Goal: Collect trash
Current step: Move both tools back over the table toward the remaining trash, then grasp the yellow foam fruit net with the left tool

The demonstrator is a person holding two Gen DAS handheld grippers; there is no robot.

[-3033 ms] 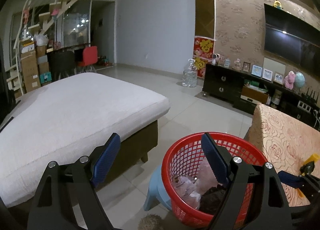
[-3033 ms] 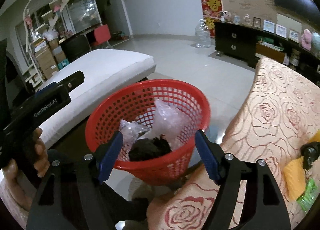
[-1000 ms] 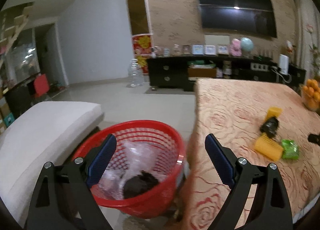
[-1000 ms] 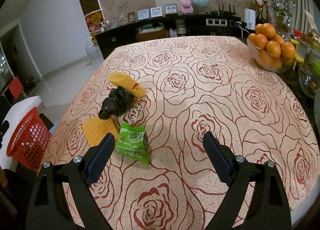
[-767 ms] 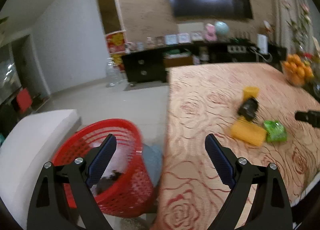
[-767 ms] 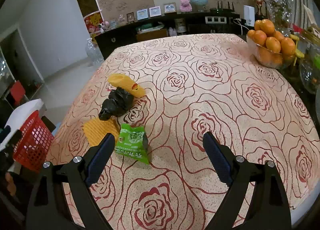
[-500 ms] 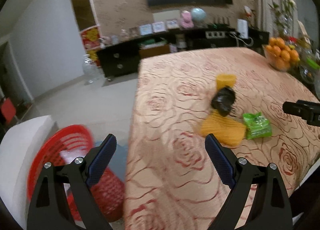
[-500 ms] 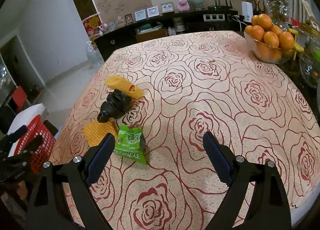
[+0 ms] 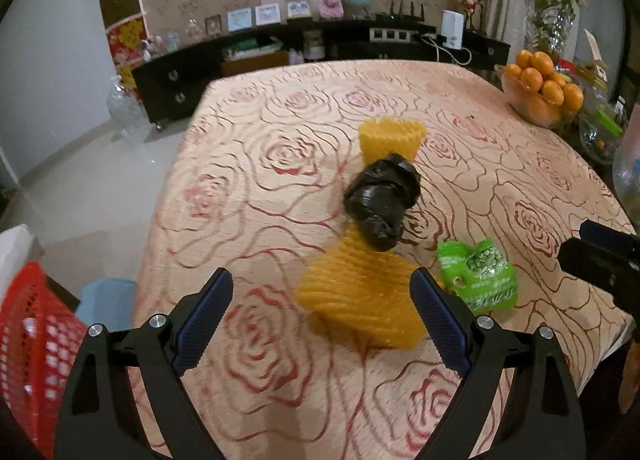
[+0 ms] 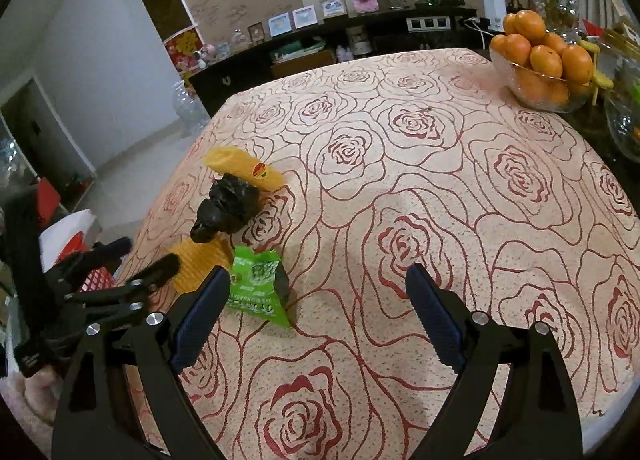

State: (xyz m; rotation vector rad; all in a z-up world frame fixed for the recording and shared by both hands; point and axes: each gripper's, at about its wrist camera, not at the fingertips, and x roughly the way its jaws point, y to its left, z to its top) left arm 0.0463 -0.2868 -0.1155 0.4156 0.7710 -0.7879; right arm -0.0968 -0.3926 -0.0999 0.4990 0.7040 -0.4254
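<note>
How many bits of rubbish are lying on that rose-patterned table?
4, in a cluster near the table's left edge: a far yellow wrapper, a black bag beside it, a near yellow wrapper, and a green packet. Smaller scraps may be hidden.

dim indoor light, fisheye warp, motion blur
</note>
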